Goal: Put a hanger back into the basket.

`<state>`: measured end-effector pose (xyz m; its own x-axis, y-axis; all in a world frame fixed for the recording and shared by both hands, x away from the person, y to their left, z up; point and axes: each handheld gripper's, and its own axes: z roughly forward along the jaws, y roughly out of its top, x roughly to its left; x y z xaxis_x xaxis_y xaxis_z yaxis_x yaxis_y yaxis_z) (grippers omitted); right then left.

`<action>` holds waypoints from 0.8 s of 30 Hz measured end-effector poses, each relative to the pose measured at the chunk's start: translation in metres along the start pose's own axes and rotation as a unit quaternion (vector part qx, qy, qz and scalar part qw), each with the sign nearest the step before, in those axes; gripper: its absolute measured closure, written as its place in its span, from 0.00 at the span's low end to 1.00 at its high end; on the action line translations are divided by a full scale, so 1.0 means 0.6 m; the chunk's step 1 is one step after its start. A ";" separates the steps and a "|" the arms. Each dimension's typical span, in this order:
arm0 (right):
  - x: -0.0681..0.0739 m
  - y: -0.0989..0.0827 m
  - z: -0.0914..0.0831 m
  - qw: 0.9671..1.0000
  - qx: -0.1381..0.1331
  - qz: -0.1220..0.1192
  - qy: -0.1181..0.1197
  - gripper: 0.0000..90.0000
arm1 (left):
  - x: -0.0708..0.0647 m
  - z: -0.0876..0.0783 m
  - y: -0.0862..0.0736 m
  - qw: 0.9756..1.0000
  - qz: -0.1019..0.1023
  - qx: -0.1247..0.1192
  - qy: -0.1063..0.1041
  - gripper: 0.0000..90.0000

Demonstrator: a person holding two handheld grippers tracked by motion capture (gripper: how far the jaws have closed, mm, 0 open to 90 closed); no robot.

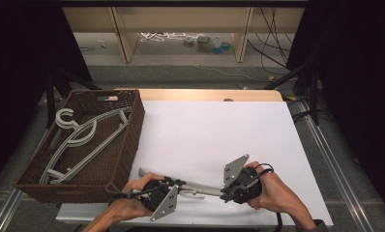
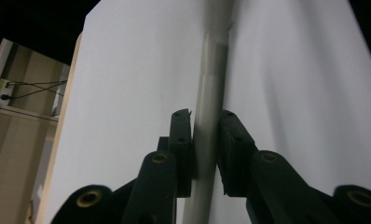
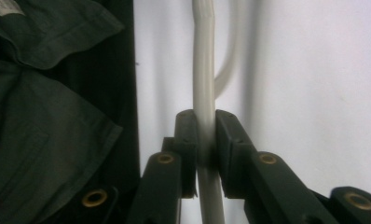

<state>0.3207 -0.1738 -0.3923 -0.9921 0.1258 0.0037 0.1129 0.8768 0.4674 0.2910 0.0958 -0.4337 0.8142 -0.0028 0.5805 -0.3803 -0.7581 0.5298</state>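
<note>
A pale grey plastic hanger (image 1: 200, 187) lies near the front edge of the white table top (image 1: 214, 125), held between my two grippers. My left gripper (image 1: 177, 185) is shut on the hanger's left stretch; in the left gripper view its black jaws (image 2: 206, 122) clamp the straight grey bar (image 2: 212, 70), which runs away over the white surface. My right gripper (image 1: 223, 194) is shut on the hanger's right end. In the right gripper view its jaws (image 3: 205, 119) squeeze the thin bar (image 3: 203, 56), and a curved branch of the hanger bends off beyond them.
A brown woven basket (image 1: 130, 140) stands at the table's left side with several grey hangers (image 1: 81, 140) inside. Dark cloth of the person's clothing (image 3: 48, 116) hangs at the left of the right gripper view. Shelving and cables stand beyond the far edge.
</note>
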 end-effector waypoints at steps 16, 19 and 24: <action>-0.028 -0.001 -0.030 0.976 -0.127 0.147 -0.100 0.36 | 0.034 -0.020 -0.002 0.994 -0.103 0.020 0.022 0.88; -0.033 0.000 -0.044 0.960 -0.175 0.160 -0.146 0.27 | 0.044 -0.022 -0.012 0.987 -0.153 0.021 0.033 0.88; -0.037 -0.004 -0.053 0.941 -0.223 0.182 -0.180 0.23 | 0.054 -0.027 -0.019 0.980 -0.196 0.021 0.035 0.88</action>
<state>0.3405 -0.1936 -0.3654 -0.7999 0.5995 -0.0261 0.3282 0.4735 0.8173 0.3144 0.1149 -0.4109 0.8618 0.3375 0.3787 -0.0241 -0.7184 0.6952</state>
